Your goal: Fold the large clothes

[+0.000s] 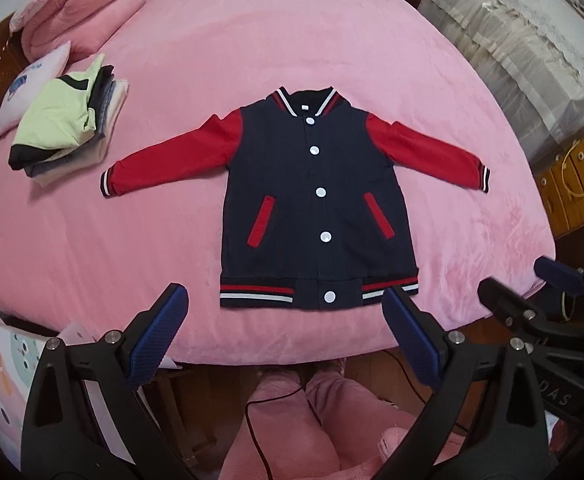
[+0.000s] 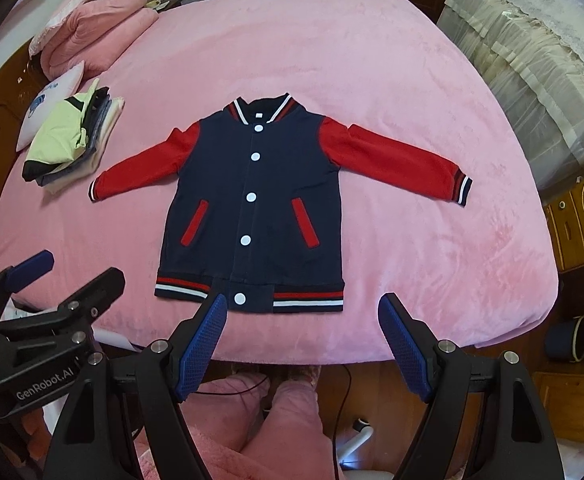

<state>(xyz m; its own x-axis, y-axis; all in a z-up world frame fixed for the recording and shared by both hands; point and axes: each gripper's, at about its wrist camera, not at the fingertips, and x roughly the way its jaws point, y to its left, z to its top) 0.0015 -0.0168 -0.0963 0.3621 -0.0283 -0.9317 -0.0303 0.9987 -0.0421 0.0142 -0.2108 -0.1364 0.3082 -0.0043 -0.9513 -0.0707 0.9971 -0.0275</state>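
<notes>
A navy varsity jacket (image 1: 311, 196) with red sleeves, white snaps and striped cuffs lies flat, face up, sleeves spread, on the pink bed (image 1: 252, 48). It also shows in the right wrist view (image 2: 256, 200). My left gripper (image 1: 286, 308) is open and empty, hovering above the bed's near edge just below the jacket's hem. My right gripper (image 2: 301, 312) is open and empty, also just below the hem. The right gripper appears at the right of the left wrist view (image 1: 531, 292), and the left gripper at the left of the right wrist view (image 2: 64, 276).
A stack of folded clothes (image 1: 68, 124) with a pale green top sits at the bed's left. Pink pillows (image 1: 88, 8) and a white cushion (image 1: 32, 88) lie at the far left. A covered piece of furniture (image 1: 531, 40) and wooden drawers (image 1: 575, 188) stand right of the bed.
</notes>
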